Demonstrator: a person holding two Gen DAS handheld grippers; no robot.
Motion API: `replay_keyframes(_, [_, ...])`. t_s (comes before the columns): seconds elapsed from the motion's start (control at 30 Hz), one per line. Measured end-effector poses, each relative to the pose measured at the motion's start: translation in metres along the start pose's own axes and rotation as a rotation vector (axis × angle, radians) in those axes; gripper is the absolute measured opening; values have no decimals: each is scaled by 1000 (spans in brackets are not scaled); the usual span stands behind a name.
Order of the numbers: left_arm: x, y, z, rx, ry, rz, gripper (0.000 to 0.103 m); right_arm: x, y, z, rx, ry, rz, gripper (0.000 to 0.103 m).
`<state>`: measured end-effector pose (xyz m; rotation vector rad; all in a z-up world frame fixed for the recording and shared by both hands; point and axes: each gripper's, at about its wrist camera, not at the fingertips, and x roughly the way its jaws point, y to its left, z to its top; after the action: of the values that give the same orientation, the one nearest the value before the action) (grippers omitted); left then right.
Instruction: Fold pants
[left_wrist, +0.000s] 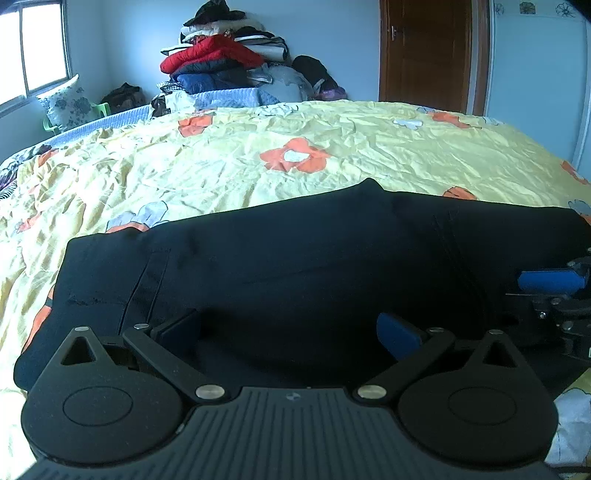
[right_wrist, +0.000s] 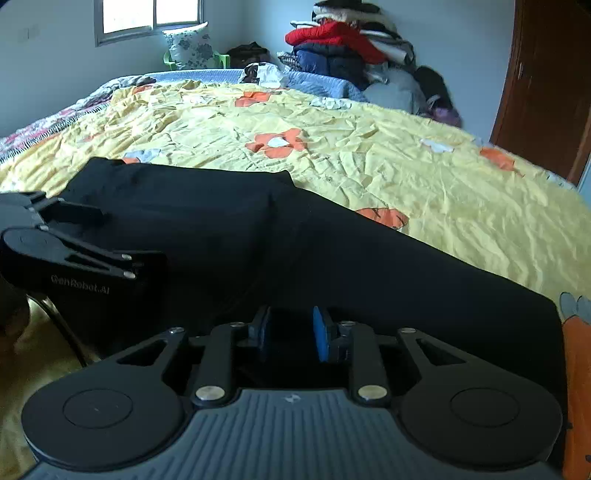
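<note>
Pants (left_wrist: 295, 266), black and lying flat, stretch along the near edge of the bed (left_wrist: 332, 140), on a yellow sheet (right_wrist: 406, 177) with orange flowers. One end of the pants reaches toward the left side and the rest runs to the right. The left gripper (left_wrist: 291, 334) hangs low over the cloth with its jaws spread wide; nothing is between them except the pants lying underneath, and I cannot tell if the fingers (left_wrist: 400, 334) touch the fabric. The right gripper (right_wrist: 291, 332) is just beside it, also low over the pants, with its jaws only a little apart. Its blue pads (right_wrist: 321, 332) stand close together, and black cloth shows in the narrow gap, but I cannot tell if the pads press on it or if the cloth only lies below them. From the left wrist view, the right gripper enters at the right edge of the pants; from the right wrist view, the left gripper sits at the left, over the darker part of the cloth. At the far side of the bed a pile of clothes (left_wrist: 221, 55) is stacked against the wall, with a red jacket (right_wrist: 332, 37) on it. A pillow (right_wrist: 190, 44) leans under the window (right_wrist: 151, 14), and a brown door (left_wrist: 428, 51) stands at the right.
</note>
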<state>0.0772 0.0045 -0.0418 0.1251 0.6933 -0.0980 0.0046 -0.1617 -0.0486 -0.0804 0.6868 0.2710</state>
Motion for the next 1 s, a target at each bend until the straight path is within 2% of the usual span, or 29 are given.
replay_keyframes(0.13, [-3,-2,-6,-2,-15,9,103,3,-5,-1,47,-22,3,24])
replay_keyframes(0.43, [-8,-5,-17,-11,-70,42,103,-1,-3,-18,108,-131,-22,27])
replay_keyframes(0.5, [-8,-6,-17,-13,-75,47,103,-1,-2,-18,106,-132,-40,36])
replay_keyframes(0.53, [-8,-6,-17,-11,-76,49,103,-1,-2,-17,108,-132,-54,56])
replay_keyframes(0.57, [-8,-6,-18,-12,-77,49,103,-1,-2,-17,113,-127,-87,88])
replay_keyframes(0.6, [-8,-6,-18,-13,-77,47,103,3,-3,-16,133,-104,-167,103])
replay_keyframes(0.63, [-8,-6,-18,-16,-76,45,103,5,-5,-16,159,-85,-204,103])
replay_keyframes(0.7, [-7,-5,-17,-23,-74,39,103,4,-13,-18,205,-89,-162,103])
replay_keyframes(0.87, [-7,-5,-17,-27,-73,37,103,6,-7,-17,185,-84,-193,103])
replay_keyframes(1.0, [-7,-3,-18,-31,-72,32,103,7,-10,-17,211,-82,-187,103])
